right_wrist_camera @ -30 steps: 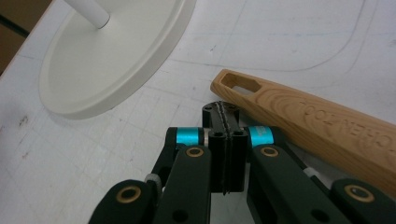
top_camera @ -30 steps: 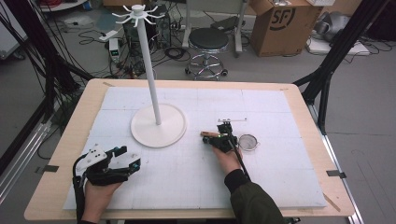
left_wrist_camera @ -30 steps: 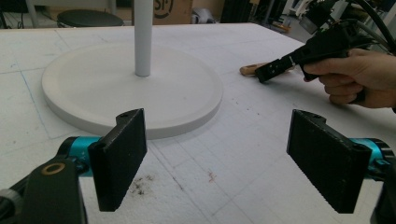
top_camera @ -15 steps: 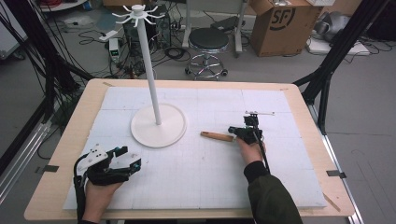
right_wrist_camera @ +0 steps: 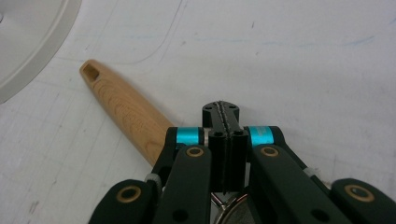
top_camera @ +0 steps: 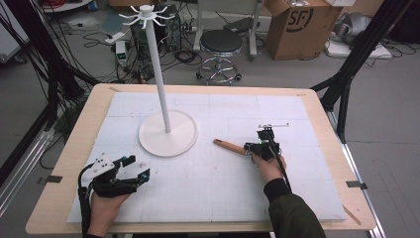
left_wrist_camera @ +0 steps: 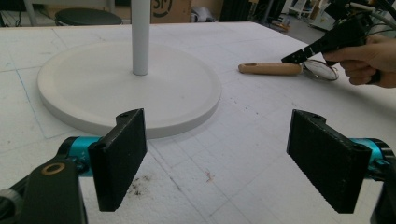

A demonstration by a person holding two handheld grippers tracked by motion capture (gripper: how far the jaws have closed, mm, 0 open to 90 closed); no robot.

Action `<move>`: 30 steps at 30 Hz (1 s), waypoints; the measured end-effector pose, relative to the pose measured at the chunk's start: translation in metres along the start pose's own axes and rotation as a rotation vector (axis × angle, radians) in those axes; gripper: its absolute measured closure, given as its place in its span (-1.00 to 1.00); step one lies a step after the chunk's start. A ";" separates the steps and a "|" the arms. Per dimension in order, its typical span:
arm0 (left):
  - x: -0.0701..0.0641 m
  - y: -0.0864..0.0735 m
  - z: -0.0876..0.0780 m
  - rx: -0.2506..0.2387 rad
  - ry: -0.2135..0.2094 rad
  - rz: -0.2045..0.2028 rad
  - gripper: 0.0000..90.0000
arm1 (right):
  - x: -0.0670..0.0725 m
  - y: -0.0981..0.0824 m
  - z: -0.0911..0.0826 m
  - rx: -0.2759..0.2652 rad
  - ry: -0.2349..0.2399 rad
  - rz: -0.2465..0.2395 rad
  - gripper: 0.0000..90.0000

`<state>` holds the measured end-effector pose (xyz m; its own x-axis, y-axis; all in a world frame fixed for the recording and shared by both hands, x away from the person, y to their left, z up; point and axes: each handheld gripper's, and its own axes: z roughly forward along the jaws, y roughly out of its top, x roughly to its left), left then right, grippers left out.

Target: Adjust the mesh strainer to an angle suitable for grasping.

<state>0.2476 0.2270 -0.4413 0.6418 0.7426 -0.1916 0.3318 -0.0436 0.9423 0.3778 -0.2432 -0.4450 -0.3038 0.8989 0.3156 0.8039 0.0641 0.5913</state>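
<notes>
Right tool (right_wrist_camera: 223, 116) — jaws together, nothing seen between them — has shifted rightward off the wooden handle (top_camera: 230, 146) to the mesh end of the strainer (left_wrist_camera: 320, 71). It lies flat on the desk (top_camera: 208, 208) beside the stand base (top_camera: 168, 134) — lift not begun. Left tool (left_wrist_camera: 217, 154) gapes, idle.

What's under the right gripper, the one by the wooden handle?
Under the shut right gripper lie the near end of the wooden handle and a round metal strainer head. Where handle meets head is covered by the gripper.
</notes>
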 end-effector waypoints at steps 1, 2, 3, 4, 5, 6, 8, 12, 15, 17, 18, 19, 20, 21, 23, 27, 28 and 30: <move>0.000 0.000 0.000 0.000 -0.001 0.001 -0.54 | 0.000 0.000 0.000 0.000 0.000 0.000 1.00; 0.000 0.000 0.000 -0.001 -0.002 0.000 -0.54 | 0.001 -0.001 -0.001 0.006 0.004 -0.001 1.00; 0.000 0.000 0.000 0.000 -0.002 0.002 -0.54 | 0.001 -0.003 -0.002 0.011 0.009 -0.009 1.00; -0.001 0.000 0.001 0.000 -0.001 0.002 -0.54 | 0.003 -0.005 -0.003 0.016 0.011 -0.010 1.00; -0.001 0.000 0.001 0.000 0.000 0.002 -0.54 | 0.004 -0.006 -0.005 0.024 0.011 -0.015 1.00; -0.001 0.000 0.001 0.001 -0.001 0.004 -0.54 | 0.006 -0.007 -0.005 0.031 0.018 -0.021 1.00; -0.001 0.000 0.001 0.002 -0.004 0.003 -0.54 | 0.009 -0.009 -0.006 0.039 0.030 -0.028 1.00; -0.001 0.001 0.001 0.002 -0.004 0.003 -0.54 | 0.006 -0.013 -0.006 0.036 0.076 0.019 1.00; -0.001 0.000 0.001 0.003 -0.002 0.003 -0.54 | 0.005 -0.016 -0.007 0.028 0.090 0.034 1.00; -0.001 0.000 0.002 0.002 -0.002 0.000 -0.54 | 0.005 -0.016 -0.007 0.030 0.086 0.032 1.00; -0.001 0.000 0.001 0.002 -0.002 0.002 -0.54 | 0.005 -0.016 -0.007 0.030 0.090 0.034 1.00; -0.001 0.000 0.001 0.003 -0.003 0.004 -0.54 | 0.004 -0.016 -0.007 0.030 0.095 0.038 1.00; 0.000 0.000 0.000 0.004 0.002 0.004 -0.54 | 0.004 -0.015 -0.007 0.032 0.095 0.035 1.00; 0.000 0.000 0.000 0.001 0.000 0.002 -0.54 | 0.003 -0.015 -0.008 0.017 0.088 0.029 0.94; 0.000 0.000 0.000 0.001 0.001 0.000 -0.54 | 0.003 -0.015 -0.011 -0.009 0.070 0.016 0.63; 0.000 0.000 0.000 0.003 0.002 0.001 -0.54 | 0.001 -0.014 -0.015 -0.051 0.058 0.042 -0.02; 0.000 0.000 0.000 0.003 0.003 0.003 -0.54 | 0.000 -0.014 -0.016 -0.055 0.065 0.038 -0.02; 0.000 0.000 0.001 0.004 0.003 0.006 -0.54 | 0.000 -0.014 -0.018 -0.066 0.096 0.037 -0.08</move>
<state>0.2479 0.2267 -0.4416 0.6419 0.7440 -0.1855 0.3306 -0.0502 0.9424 0.3575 -0.2516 -0.4396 -0.3253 0.8541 0.4059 0.7807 0.0003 0.6250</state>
